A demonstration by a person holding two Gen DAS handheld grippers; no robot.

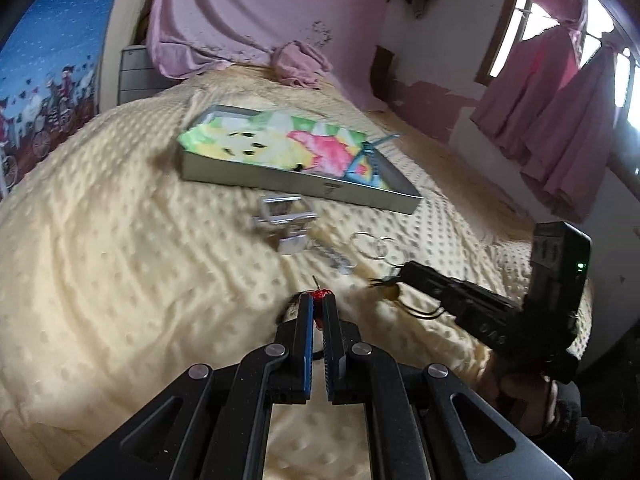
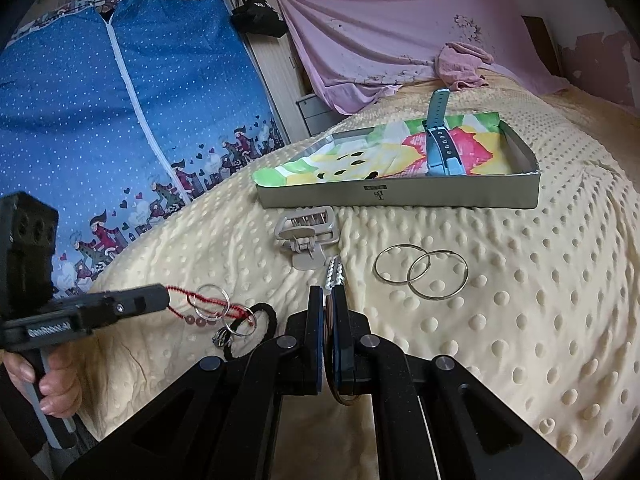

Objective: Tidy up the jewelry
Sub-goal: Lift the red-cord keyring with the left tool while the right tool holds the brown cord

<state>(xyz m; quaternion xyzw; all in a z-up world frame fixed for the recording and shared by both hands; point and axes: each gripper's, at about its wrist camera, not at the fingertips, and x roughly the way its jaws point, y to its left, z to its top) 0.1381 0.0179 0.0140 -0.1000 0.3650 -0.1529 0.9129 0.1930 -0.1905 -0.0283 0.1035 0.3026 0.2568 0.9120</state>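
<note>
My left gripper is shut on a red beaded string; it also shows in the right wrist view, low over the yellow blanket. My right gripper is shut on a brown round ring piece; it also shows in the left wrist view. A grey tray lined with colourful paper holds a blue watch. Two large silver hoops, a silver chain, a beige hair clip, small silver rings and a black hair tie lie on the blanket.
The dotted yellow blanket covers the bed. A blue fabric wardrobe stands at the left. A pink sheet hangs behind the bed, with a crumpled pink cloth at its foot. Pink curtains hang at the right.
</note>
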